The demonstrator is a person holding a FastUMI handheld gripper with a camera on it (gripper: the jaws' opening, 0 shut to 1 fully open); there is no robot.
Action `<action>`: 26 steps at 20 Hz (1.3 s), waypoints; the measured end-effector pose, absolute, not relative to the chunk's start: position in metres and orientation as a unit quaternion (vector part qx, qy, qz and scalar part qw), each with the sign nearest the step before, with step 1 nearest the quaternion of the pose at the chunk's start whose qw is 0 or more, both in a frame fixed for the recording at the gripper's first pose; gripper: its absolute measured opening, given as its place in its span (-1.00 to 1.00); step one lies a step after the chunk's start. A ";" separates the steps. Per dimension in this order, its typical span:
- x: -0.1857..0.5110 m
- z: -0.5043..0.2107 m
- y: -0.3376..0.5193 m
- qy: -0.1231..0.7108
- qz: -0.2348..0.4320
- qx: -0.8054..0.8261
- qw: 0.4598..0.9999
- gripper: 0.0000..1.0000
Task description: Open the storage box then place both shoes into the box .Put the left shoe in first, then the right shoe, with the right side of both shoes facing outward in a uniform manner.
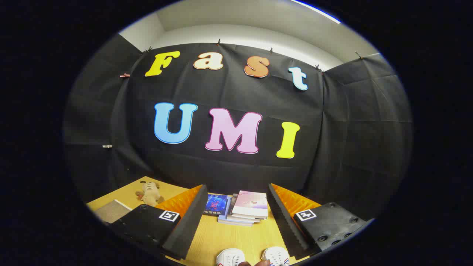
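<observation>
The tongs (236,218) stand wide apart above the worktop (229,236), two white shoes (231,256) between them, stacked books (247,210) beyond.

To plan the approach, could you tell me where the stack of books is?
In the gripper view, the stack of books lies on the wooden table beyond the open claw, past two white shoes.

The table (221,236) is light yellow wood with a fine grain. The two shoes (231,257) between the fingers of the spread gripper (236,207) are white, stippled with tiny holes and trimmed in red and blue. Beyond them, the stack of books (249,208) has a pale pink cover on top, and beside it a book (217,204) is dark blue with red and light blue markings. The plush toy (149,193) is tan. A grey-beige notebook (112,210) has a white edge. The booth wall (351,129) is black.
</observation>
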State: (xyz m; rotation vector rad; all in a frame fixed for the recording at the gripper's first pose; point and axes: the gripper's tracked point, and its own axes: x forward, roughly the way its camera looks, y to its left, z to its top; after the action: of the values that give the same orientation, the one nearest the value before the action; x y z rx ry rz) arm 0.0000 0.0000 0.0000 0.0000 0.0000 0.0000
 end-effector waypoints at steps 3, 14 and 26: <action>0.001 -0.007 0.006 0.011 0.012 -0.017 1.000 0.96; 0.006 -0.024 0.024 0.042 0.081 -0.001 0.996 0.96; -0.048 -0.067 0.134 0.190 0.417 0.217 0.862 0.97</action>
State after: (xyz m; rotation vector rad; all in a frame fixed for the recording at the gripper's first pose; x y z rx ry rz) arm -0.0478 0.1341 -0.0671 0.4560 0.3976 0.8748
